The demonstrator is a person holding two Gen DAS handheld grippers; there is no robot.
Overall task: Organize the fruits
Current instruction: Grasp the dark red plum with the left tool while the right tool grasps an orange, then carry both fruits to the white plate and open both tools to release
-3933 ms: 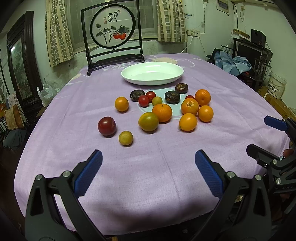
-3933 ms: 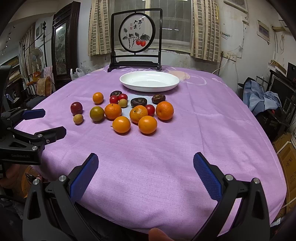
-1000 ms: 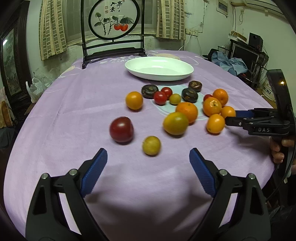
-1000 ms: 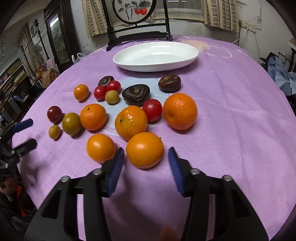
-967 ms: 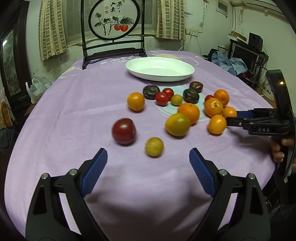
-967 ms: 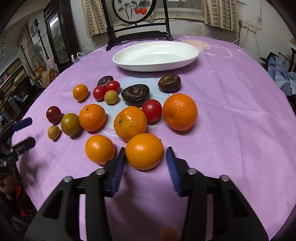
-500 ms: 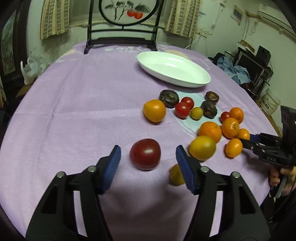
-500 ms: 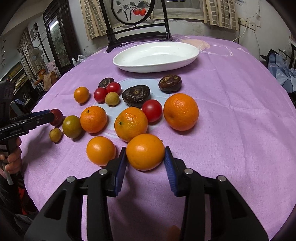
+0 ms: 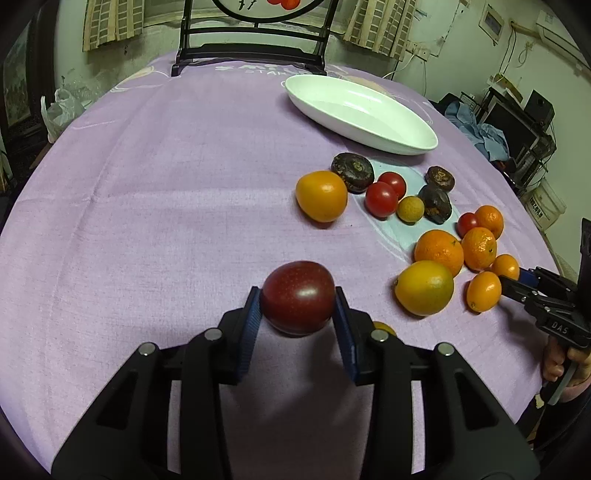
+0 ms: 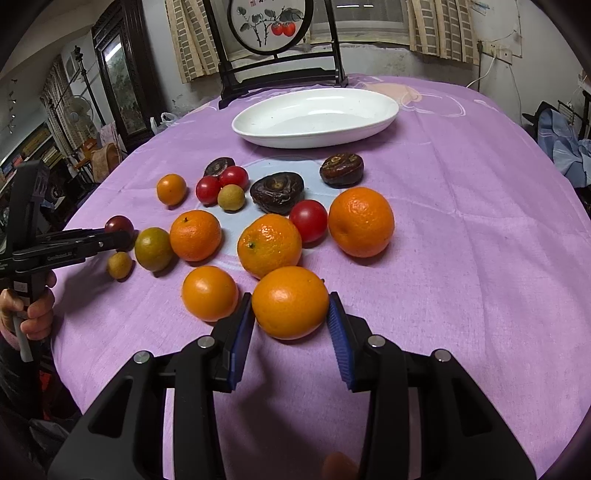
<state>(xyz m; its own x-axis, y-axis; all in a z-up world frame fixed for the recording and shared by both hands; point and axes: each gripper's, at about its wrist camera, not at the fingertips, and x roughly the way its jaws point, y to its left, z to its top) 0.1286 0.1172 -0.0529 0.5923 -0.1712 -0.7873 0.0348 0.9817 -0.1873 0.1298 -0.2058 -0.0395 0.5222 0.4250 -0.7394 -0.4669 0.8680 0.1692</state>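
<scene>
My left gripper (image 9: 297,314) is shut on a dark red plum (image 9: 297,297) on the purple tablecloth (image 9: 166,192). My right gripper (image 10: 290,317) is shut on an orange (image 10: 290,302) at the near edge of the fruit cluster. The white oval dish (image 10: 314,116) sits empty behind the fruit; it also shows in the left wrist view (image 9: 360,114). Several oranges, red tomatoes, dark wrinkled fruits and small yellow fruits lie loose between the grippers and the dish. In the right wrist view the left gripper (image 10: 122,236) holds the plum (image 10: 118,223) at the left.
A black-framed round painted screen (image 10: 271,27) stands behind the dish. A second orange (image 10: 209,292) lies just left of my right gripper. A yellow-green fruit (image 9: 424,287) lies right of my left gripper, and a small yellow fruit (image 9: 384,328) is partly hidden behind its right finger.
My left gripper moved forward to the plum and closed on it. My right gripper closed fully on the orange. The other fruit has not moved.
</scene>
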